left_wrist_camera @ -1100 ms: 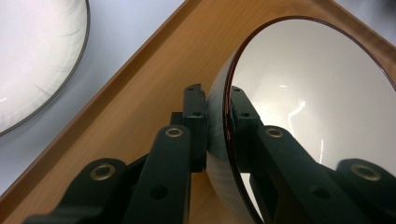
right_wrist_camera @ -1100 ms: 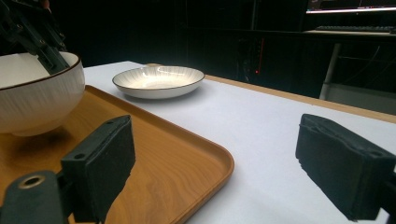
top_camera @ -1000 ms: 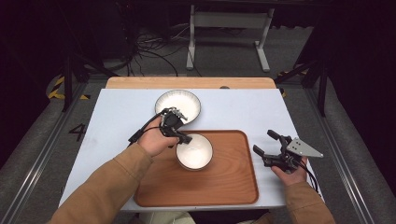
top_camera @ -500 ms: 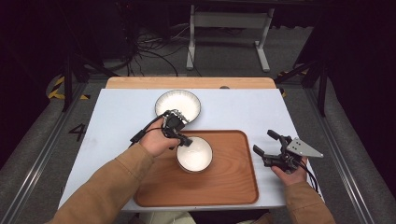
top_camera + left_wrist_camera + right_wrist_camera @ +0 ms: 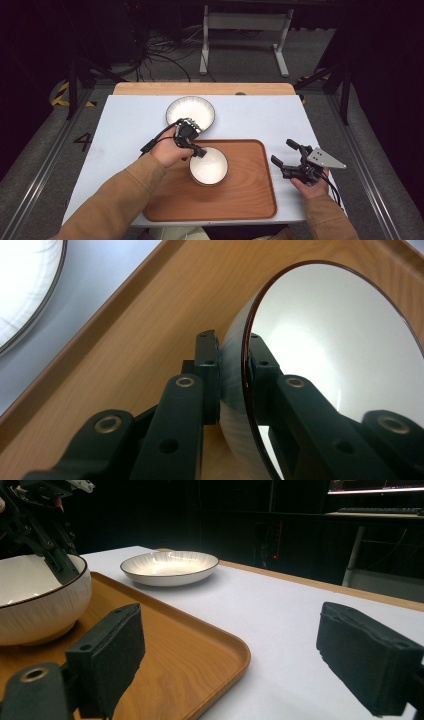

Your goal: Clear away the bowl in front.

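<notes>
Here the rim of the white bowl point(image 5: 208, 166) is pinched by the left gripper point(image 5: 196, 149), one jaw pressed against the outer wall and the other inside, as is seen close up in the left gripper view. The bowl is set in the wooden tray point(image 5: 250, 200), toward its far left part. Just beyond the tray, a shallow white plate point(image 5: 190, 111) is seen on the table point(image 5: 125, 125). The right gripper point(image 5: 290, 153) is held wide open and empty beside the tray's right edge.
</notes>
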Motion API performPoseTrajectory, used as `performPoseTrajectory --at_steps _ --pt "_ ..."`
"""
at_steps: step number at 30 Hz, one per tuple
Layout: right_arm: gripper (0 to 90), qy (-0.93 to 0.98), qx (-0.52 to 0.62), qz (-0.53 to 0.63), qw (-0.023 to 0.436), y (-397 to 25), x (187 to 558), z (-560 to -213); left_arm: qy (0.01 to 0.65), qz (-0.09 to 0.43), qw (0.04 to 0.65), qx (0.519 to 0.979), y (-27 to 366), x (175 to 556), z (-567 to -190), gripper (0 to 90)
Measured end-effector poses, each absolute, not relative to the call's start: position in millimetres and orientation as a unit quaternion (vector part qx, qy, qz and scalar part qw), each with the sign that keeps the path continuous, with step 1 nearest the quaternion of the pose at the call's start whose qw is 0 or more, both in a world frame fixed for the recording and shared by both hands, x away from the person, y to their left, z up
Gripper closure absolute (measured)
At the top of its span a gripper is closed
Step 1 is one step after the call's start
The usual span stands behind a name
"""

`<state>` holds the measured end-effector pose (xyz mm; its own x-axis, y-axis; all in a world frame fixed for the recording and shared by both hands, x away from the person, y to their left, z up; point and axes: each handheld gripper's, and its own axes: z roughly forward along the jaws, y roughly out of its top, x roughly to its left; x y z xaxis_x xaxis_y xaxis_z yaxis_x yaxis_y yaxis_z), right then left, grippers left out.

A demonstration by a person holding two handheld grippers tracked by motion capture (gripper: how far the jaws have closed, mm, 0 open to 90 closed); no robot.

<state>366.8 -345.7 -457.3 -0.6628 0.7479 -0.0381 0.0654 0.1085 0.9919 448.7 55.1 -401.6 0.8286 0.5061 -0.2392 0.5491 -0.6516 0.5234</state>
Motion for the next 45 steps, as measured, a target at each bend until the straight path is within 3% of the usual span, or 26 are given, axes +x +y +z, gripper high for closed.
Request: performPoseTrajectory --at_steps 18,26,31,45 --pt "12.6 0.688 0.296 0.598 0.285 -345 367 -457 0.301 -0.032 0.302 0.904 58 450 -400 76.9" --pt "12.6 0.689 0.295 0.598 0.285 -345 367 -457 0.295 -0.018 0.339 0.893 58 444 -392 60.8" --pt "12.6 0.69 0.295 0.597 0.283 -345 367 -457 0.288 0.007 0.361 0.887 63 440 -384 44.7" --pt "8.9 0.689 0.297 0.599 0.278 -346 368 -457 0.283 0.052 0.418 0.862 94 415 -372 29.4"
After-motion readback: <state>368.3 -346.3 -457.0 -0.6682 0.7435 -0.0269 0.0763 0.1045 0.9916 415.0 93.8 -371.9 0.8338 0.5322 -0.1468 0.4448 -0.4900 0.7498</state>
